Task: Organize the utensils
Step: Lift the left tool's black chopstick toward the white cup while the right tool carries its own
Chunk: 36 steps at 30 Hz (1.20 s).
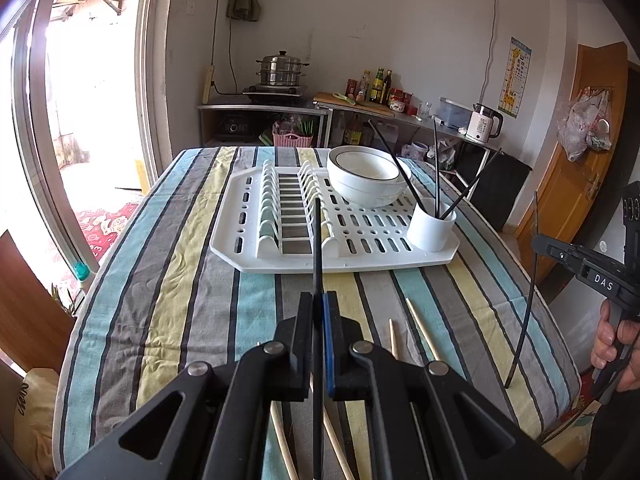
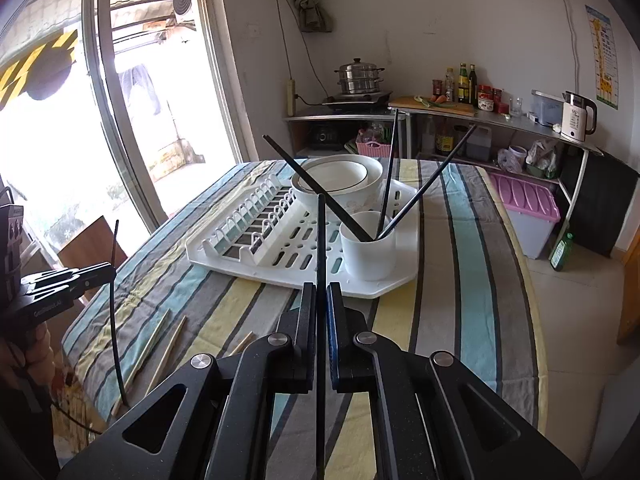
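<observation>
My left gripper [image 1: 320,300] is shut on a black chopstick [image 1: 317,248] that points up toward the white dish rack [image 1: 360,258]. My right gripper [image 2: 321,292] is shut on another black chopstick [image 2: 321,240]; it also shows at the right of the left wrist view [image 1: 526,292]. A white cup [image 2: 370,246] on the rack's near right corner holds three black chopsticks [image 2: 428,186]. Several wooden chopsticks [image 1: 422,328] lie on the striped cloth below the grippers, also in the right wrist view [image 2: 166,350].
Stacked white bowls [image 1: 366,176] sit at the rack's far right. The rack's plate slots [image 1: 294,216] are on its left. The striped table [image 1: 180,280] ends near the glass door on the left. A kitchen counter with a steamer pot [image 1: 282,70] and a kettle [image 1: 484,122] stands behind.
</observation>
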### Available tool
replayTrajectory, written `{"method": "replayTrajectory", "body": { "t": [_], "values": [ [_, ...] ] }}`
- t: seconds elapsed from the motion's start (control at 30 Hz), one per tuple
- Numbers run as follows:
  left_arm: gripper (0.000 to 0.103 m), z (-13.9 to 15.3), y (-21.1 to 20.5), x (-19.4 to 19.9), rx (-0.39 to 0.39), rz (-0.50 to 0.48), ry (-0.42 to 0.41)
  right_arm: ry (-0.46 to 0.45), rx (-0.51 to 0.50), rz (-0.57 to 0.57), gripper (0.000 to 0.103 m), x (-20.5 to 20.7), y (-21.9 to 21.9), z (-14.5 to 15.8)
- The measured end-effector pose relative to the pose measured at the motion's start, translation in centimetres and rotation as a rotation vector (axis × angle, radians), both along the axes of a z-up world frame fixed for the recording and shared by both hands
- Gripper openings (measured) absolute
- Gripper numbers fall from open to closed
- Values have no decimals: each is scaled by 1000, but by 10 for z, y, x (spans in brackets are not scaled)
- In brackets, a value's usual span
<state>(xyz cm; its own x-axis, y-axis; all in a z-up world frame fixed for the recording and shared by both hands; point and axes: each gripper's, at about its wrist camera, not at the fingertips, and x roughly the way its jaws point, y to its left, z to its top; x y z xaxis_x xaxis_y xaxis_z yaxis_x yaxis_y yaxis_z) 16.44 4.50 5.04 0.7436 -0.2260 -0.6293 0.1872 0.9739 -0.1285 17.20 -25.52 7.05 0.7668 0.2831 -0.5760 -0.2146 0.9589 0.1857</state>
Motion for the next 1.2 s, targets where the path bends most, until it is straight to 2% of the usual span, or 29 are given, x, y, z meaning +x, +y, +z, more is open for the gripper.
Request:
{"method": "replayTrajectory", "body": {
  "t": [0.33, 0.73, 0.97, 1.2],
  "values": [
    [5, 14, 2, -13, -11, -9, -37, -44, 21, -15, 5, -21, -3, 8],
    [5, 32, -1, -11, -4, -21, -65, -94, 26, -29, 5, -23, -9, 26],
    [5, 55, -20, 10, 7, -65, -93, -132, 14, -35, 5, -11, -9, 44],
    [5, 80, -56, 44, -17, -136, -113, -163, 13, -51, 5, 13, -12, 59]
  ]
}}
